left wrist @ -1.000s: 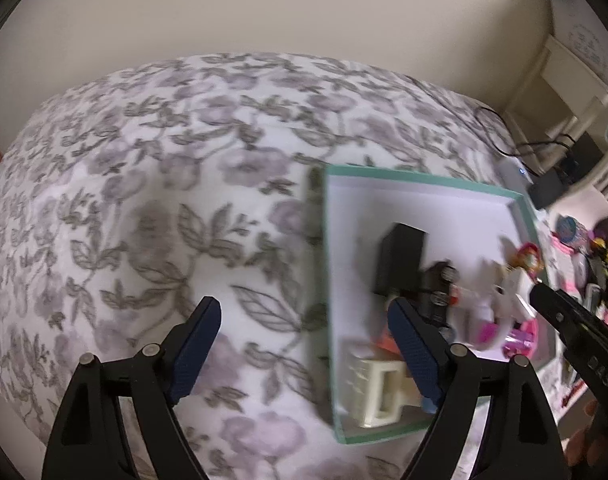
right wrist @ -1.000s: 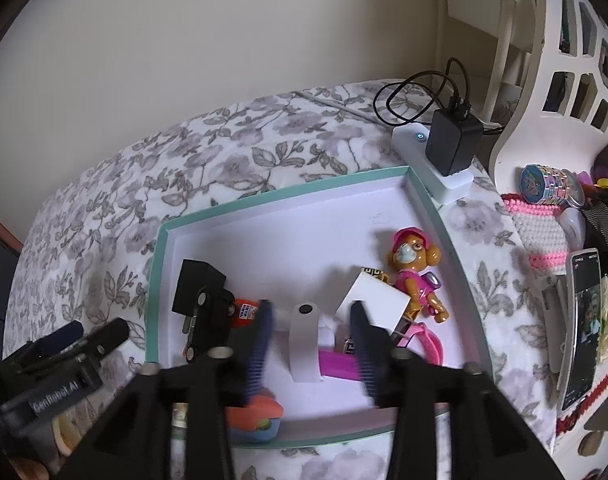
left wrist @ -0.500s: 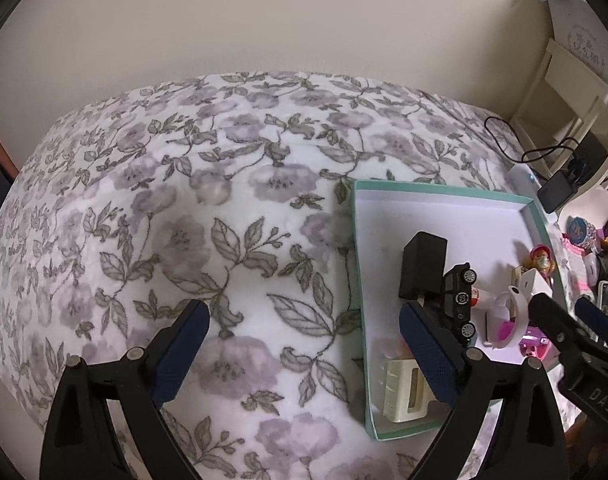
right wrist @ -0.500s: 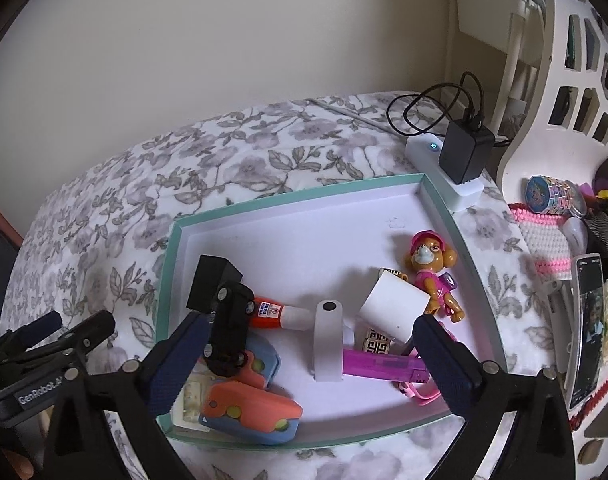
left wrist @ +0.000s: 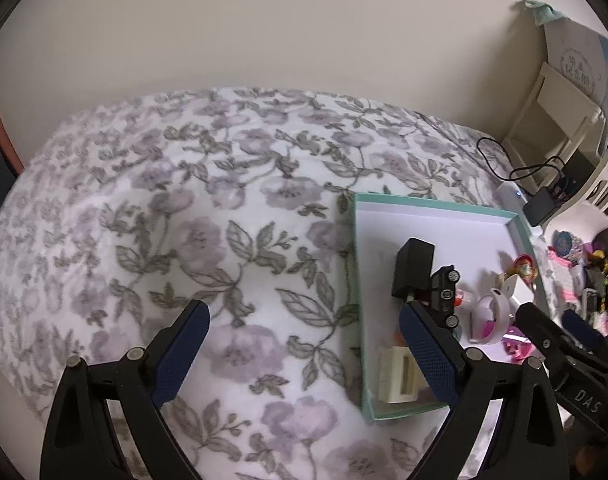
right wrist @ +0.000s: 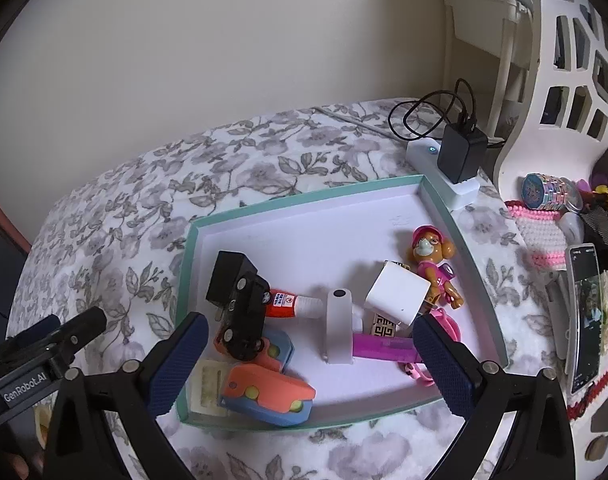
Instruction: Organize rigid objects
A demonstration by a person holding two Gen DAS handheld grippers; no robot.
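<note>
Toys fill tray (right wrist: 304, 204) — right claw (right wrist: 308, 354) spread wide, empty.

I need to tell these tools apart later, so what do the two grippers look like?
Both match: the left gripper and right gripper have black angular frames with silver rivets and dark blue textured pads. Seen side-on, the left one's body reads "GenRobot.AI" in white; the right one's shows "DAS".

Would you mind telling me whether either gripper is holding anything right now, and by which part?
Nothing is held: the left gripper and right gripper are both open and empty.
</note>
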